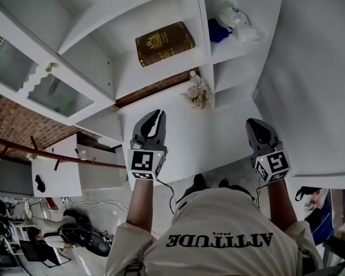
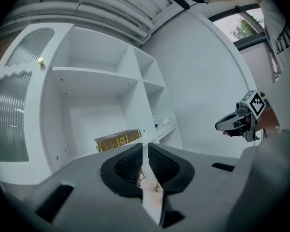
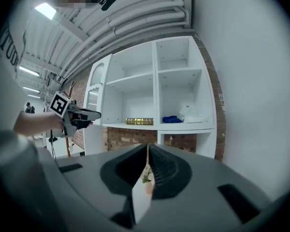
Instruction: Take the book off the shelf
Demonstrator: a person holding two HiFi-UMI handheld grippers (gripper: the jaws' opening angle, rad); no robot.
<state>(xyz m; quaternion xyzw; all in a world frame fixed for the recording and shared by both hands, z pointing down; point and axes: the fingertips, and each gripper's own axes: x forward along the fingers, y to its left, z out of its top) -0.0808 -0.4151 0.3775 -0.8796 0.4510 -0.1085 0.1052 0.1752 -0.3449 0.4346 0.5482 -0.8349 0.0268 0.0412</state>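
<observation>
Left gripper (image 1: pixel 155 117) is hanging with jaws pressed together, empty; right gripper (image 1: pixel 255 125) is hanging alike, jaws together; gilt brown book (image 1: pixel 164 42) is lying flat on the white shelf (image 1: pixel 161 69), well ahead of both.

The shelf (image 1: pixel 158 76) runs off the head view's top edge; its glass door (image 1: pixel 11 53) is cut by the left edge. The book (image 1: pixel 164 42) has cover print too small to read. The blue thing (image 1: pixel 217 30) and white thing (image 1: pixel 237 20) in the next compartment are too blurred to name. In the gripper views the flowers (image 2: pixel 148 183) show only as slivers between the closed jaws of the left gripper (image 2: pixel 144 147) and right gripper (image 3: pixel 147 147).
</observation>
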